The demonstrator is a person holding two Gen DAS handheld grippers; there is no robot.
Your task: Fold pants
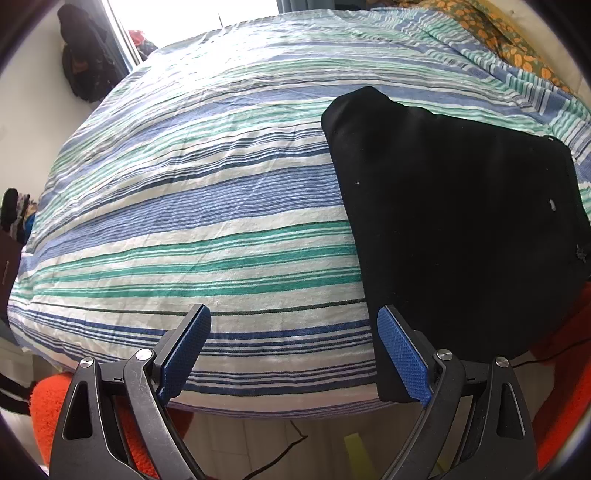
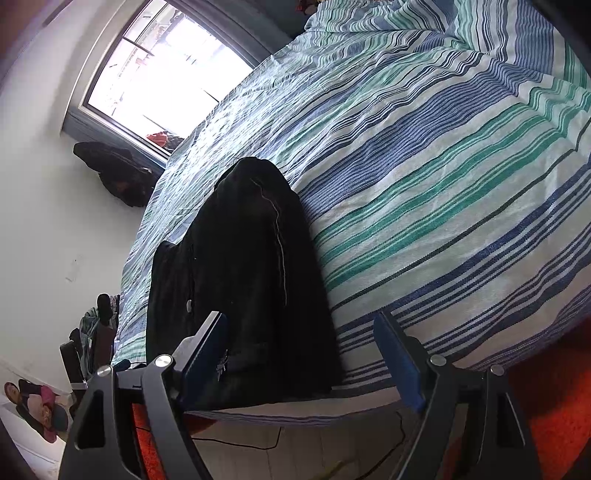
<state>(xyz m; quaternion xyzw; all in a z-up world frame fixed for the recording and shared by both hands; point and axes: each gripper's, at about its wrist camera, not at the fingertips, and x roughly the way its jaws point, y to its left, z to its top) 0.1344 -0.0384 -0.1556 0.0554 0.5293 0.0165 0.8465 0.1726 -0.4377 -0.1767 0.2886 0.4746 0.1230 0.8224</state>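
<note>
The black pants (image 1: 454,221) lie folded in a compact block on the striped bed (image 1: 207,206), near its front edge. In the left wrist view they fill the right side. My left gripper (image 1: 293,334) is open and empty, hovering over the bed's front edge just left of the pants; its right finger (image 1: 402,354) overlaps the pants' near corner. In the right wrist view the pants (image 2: 243,277) sit centre-left with a pale seam thread showing. My right gripper (image 2: 299,350) is open and empty, with its jaws either side of the pants' near edge.
The bed cover (image 2: 443,166) has blue, green and white stripes. An orange rug (image 1: 48,413) and dark cables (image 1: 291,443) lie on the floor below. A window (image 2: 166,62) is behind the bed. Dark clothes (image 2: 118,173) sit by the wall. An orange patterned pillow (image 1: 498,33) lies far right.
</note>
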